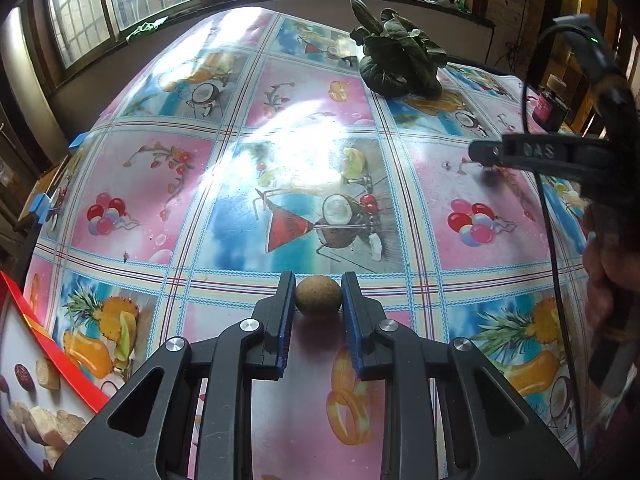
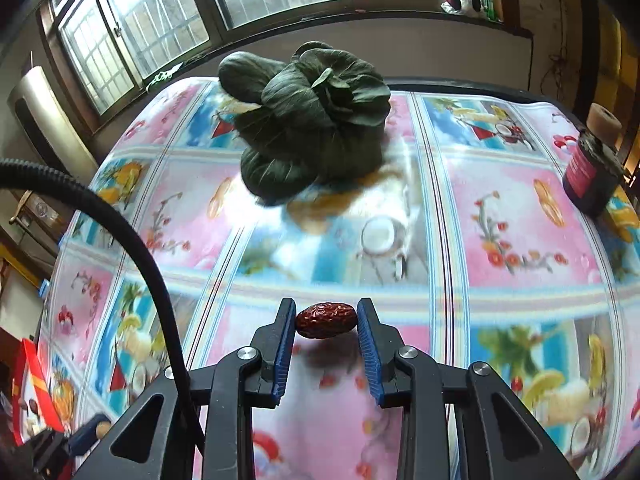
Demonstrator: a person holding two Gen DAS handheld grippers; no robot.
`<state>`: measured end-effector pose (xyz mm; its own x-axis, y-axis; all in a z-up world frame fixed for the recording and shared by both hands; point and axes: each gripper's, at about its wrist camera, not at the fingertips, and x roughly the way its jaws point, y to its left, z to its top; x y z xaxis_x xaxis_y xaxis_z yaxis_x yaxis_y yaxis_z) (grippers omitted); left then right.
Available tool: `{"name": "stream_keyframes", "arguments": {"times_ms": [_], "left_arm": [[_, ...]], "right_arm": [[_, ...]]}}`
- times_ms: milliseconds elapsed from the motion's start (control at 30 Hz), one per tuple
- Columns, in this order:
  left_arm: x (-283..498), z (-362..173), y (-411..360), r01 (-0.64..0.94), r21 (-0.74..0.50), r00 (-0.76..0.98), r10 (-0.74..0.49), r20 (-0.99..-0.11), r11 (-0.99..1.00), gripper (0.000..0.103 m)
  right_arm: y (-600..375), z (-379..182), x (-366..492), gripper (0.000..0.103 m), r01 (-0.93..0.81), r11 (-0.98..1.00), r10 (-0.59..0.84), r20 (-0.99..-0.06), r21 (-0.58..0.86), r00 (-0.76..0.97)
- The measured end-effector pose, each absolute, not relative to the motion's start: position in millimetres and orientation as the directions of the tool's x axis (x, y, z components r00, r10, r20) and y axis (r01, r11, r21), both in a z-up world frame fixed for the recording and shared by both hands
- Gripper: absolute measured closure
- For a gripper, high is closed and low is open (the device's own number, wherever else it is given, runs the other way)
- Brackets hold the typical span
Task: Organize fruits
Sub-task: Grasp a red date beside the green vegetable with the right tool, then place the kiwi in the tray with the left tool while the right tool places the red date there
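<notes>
Red date (image 2: 326,319): wrinkled, glossy, clamped in right gripper (image 2: 326,322); left gripper (image 1: 318,294) grasps round tan longan (image 1: 318,294).

Fruit-print tablecloth (image 2: 500,216), leafy greens (image 2: 316,124), dark jar (image 2: 592,172)

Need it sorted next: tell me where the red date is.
In the right wrist view, the red date sits lifted between the right gripper fingertips, above the tablecloth, nearer than the leafy greens.
</notes>
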<state>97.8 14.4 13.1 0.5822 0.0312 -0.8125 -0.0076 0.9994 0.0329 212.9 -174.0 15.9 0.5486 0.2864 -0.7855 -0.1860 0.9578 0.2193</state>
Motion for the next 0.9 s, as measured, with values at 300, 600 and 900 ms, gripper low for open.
{"name": "stream_keyframes", "arguments": {"times_ms": [300,600,900], "left_arm": [[80,27,6,-0.005,0.043,0.607,0.037,-0.794,0.999,0.080],[30,35,15,0.048,-0.105,0.547,-0.114,-0.829,0.993,0.081],[-21,58,53,0.036,-0.075,0.592,-0.082,-0.802,0.997,0.081]], "right_arm": [[-168,28,88,0.073,-0.230,0.955,0.289,-0.774,0.189,0.564],[-146,41,24,0.073,-0.296,0.938,0.325,-0.753,0.180,0.572],[-122,51,-14,0.073,-0.371,0.906,0.395,-0.723,0.203,0.567]]}}
